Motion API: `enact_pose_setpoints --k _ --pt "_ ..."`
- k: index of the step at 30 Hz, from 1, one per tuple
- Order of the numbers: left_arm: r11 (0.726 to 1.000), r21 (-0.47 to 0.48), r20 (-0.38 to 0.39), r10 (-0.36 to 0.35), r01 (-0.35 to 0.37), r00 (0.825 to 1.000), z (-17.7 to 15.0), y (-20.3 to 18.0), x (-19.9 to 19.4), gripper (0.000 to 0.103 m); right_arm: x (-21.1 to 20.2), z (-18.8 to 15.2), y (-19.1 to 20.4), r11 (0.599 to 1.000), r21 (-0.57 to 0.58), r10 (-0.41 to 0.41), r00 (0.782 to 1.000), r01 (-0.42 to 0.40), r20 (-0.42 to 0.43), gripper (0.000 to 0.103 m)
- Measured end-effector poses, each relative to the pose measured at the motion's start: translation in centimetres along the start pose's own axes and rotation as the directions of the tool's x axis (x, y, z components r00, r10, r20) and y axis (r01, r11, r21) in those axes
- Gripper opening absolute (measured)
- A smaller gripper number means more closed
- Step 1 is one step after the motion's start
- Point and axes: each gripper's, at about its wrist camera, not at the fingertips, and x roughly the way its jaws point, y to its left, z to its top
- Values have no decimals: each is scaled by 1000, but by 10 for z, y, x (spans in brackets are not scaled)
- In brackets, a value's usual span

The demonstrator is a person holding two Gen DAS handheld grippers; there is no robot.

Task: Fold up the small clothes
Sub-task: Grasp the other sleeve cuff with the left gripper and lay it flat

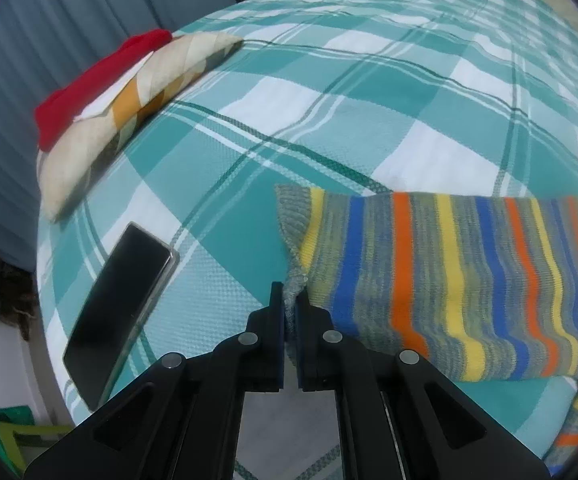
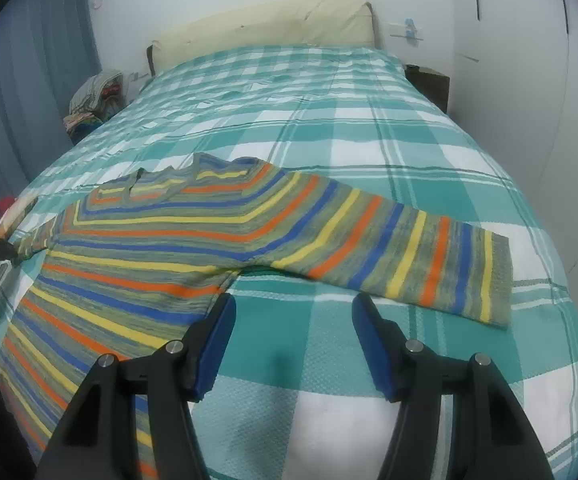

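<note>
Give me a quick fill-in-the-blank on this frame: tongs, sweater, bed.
1. The left tongs are shut on the cuff of the striped sweater's ____ .
2. The right tongs are ____ and hold nothing.
3. The sweater lies spread on a bedspread with a teal and white ____ pattern.
4. Beside the pillow a ____ lies flat with its screen dark.

Missing words: sleeve; open; checked; phone
</note>
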Motion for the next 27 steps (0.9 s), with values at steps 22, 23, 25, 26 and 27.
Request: enact_pose_setpoints --k 22,23,25,26,27 --pt "997 53 -8 50 -50 999 -8 -8 11 3 5 -2 -13 998 26 -58 998 58 -21 60" --pt "998 49 -6 47 -47 999 -8 -7 11 4 4 -2 -12 998 22 -63 998 63 -17 60" --pt "998 42 -2 51 -51 999 -8 -5 10 12 2 -2 -10 997 4 -80 997 80 -7 60" --pt "998 36 -2 49 -49 999 -9 -3 9 14 1 -2 -10 995 -8 -96 995 96 1 61" --pt "998 28 0 58 -58 998 -9 -1 7 28 0 -1 -9 993 -20 -119 993 119 8 64"
